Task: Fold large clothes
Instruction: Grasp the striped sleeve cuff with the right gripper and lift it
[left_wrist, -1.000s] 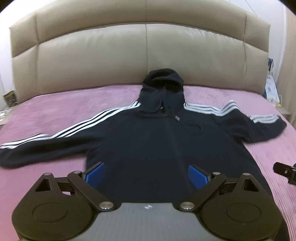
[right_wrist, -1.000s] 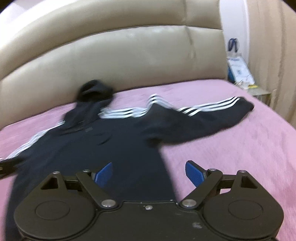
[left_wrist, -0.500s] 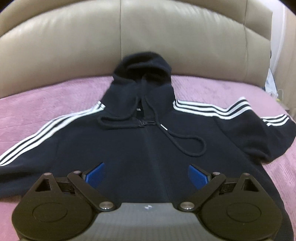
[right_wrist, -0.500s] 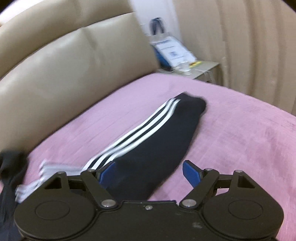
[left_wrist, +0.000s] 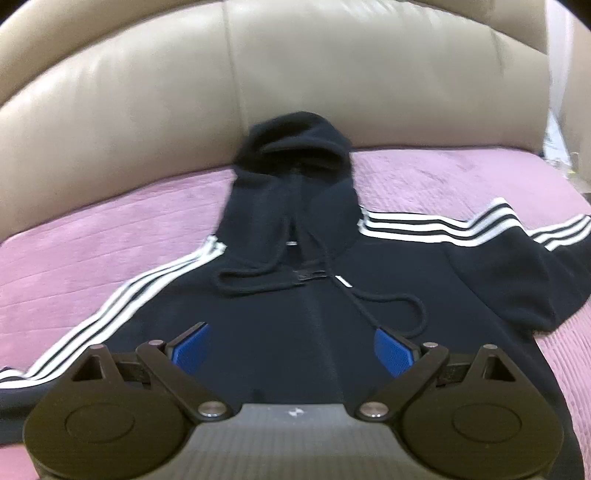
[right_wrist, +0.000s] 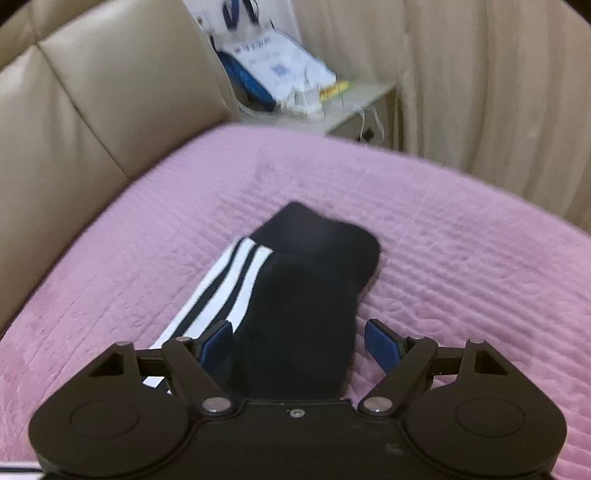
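Observation:
A black hoodie (left_wrist: 295, 302) with white sleeve stripes lies face up on the pink bed (left_wrist: 92, 236), its hood (left_wrist: 295, 158) toward the headboard and its drawstrings loose on the chest. My left gripper (left_wrist: 291, 349) is open above the hoodie's chest, holding nothing. In the right wrist view, the hoodie's right sleeve (right_wrist: 295, 295) lies on the bedspread with its cuff (right_wrist: 317, 232) pointing away. My right gripper (right_wrist: 299, 343) is open, its jaws on either side of the sleeve just behind the cuff.
A padded beige headboard (left_wrist: 295, 92) runs along the back of the bed. A bedside table (right_wrist: 351, 110) with a white and blue bag (right_wrist: 273, 70) stands past the bed's far right corner. Beige curtains (right_wrist: 498, 92) hang on the right.
My left gripper has moved forward toward the hood, which now looks larger. My right gripper has moved along the right sleeve to near the cuff, and the sleeve now lies between its jaws.

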